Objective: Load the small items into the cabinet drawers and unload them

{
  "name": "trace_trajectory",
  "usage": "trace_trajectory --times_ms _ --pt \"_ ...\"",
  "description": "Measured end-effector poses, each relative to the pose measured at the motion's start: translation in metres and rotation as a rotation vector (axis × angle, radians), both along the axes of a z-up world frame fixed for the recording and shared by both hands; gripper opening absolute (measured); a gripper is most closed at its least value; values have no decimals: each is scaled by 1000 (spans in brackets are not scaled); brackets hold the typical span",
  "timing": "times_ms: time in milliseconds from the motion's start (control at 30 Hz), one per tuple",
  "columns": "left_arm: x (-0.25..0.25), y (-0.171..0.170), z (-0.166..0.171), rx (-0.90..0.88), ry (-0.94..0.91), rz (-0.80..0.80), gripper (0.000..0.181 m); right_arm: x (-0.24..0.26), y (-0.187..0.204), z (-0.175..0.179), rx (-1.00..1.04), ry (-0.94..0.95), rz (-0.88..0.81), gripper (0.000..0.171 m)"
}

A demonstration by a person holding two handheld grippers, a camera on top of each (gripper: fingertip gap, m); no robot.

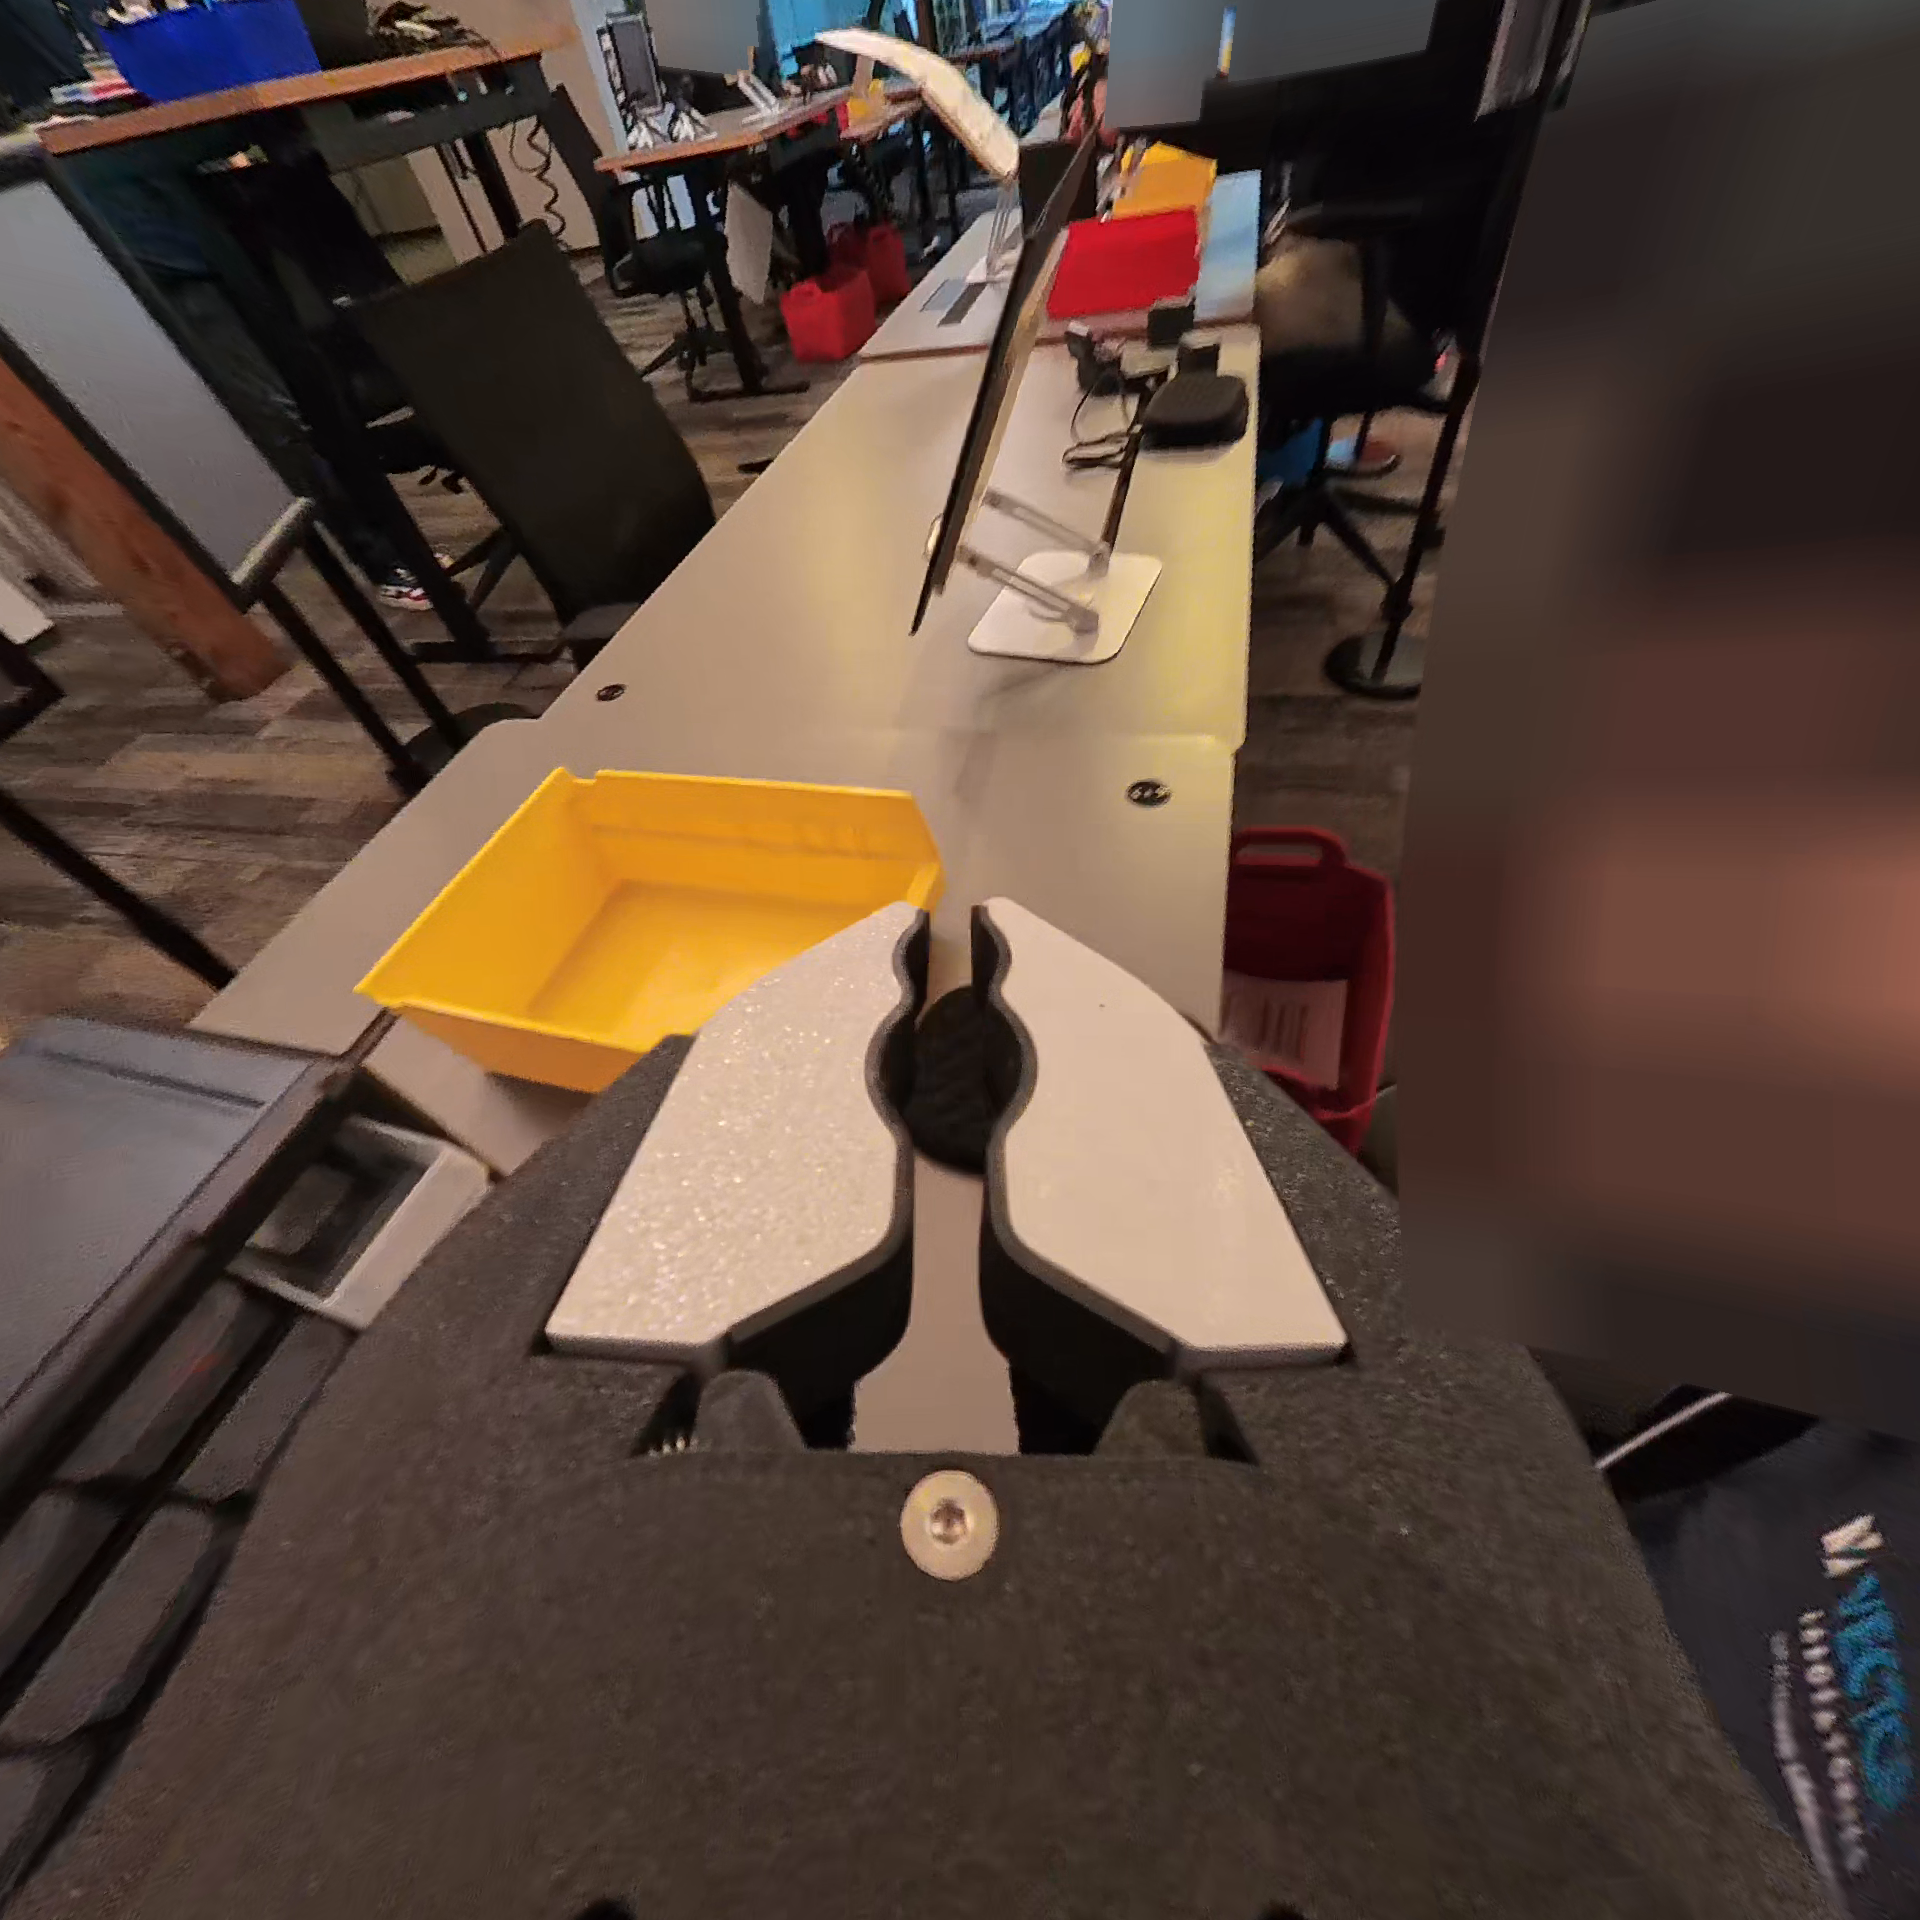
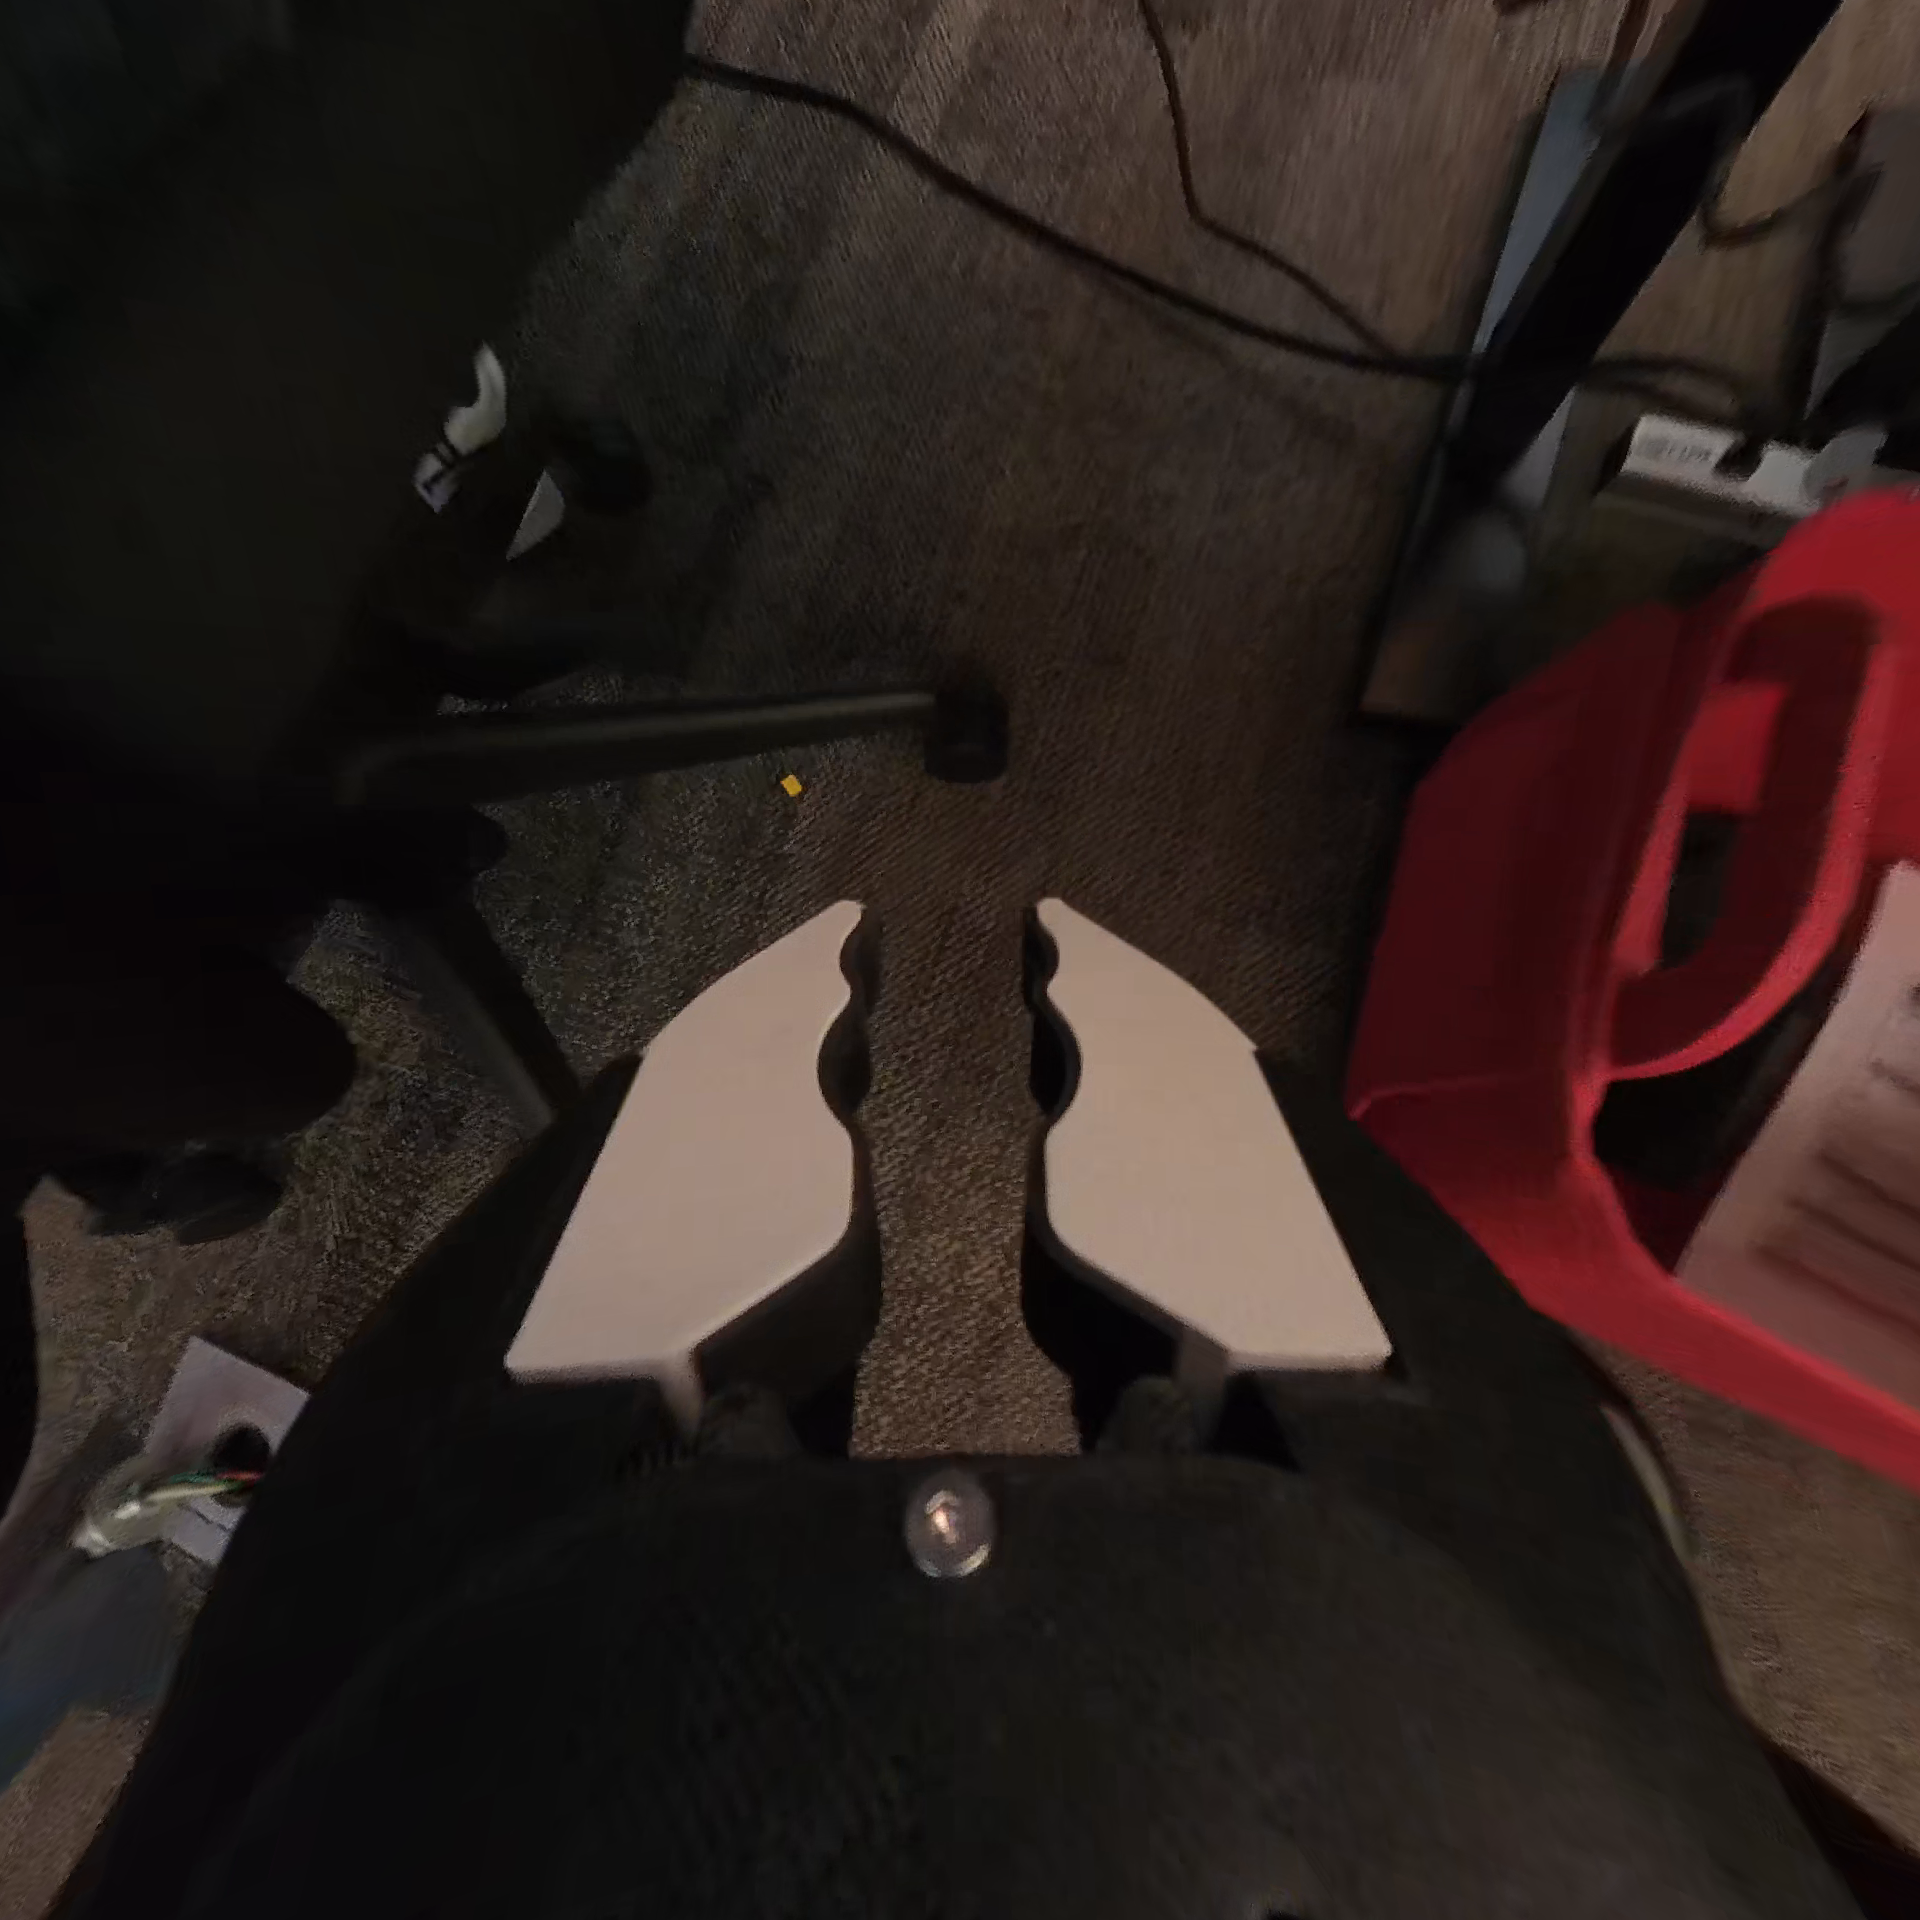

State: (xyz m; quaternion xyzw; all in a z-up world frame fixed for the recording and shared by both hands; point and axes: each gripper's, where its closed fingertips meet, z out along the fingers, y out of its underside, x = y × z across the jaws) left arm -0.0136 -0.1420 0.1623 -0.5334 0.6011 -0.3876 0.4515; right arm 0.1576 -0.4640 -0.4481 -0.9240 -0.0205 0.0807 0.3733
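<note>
Clamped in the left hand-held gripper (image 1: 948, 914) is a small black item (image 1: 956, 1081), caught in the round notch between its nearly closed fingers, above the grey worktop (image 1: 831, 623). Just beyond and left of the fingertips an empty yellow bin (image 1: 644, 925) sits on that worktop. Right hand-held gripper (image 2: 948, 920) hangs over the carpet (image 2: 1039, 520), fingers parted and empty, with a red bin (image 2: 1558, 935) to its right.
</note>
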Motion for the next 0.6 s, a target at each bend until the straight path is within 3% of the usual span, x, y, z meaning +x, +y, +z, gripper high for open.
trace_trajectory --times_ms 233,433,600 --pt "36 -10 12 -109 -57 -27 2 -33 -11 -84 -60 78 -4 27" --pt "64 -12 -7 -82 17 9 7 -71 20 -134 -40 126 66 27" --pt "69 -11 -6 -106 13 31 7 -93 46 -155 0 175 87 27"
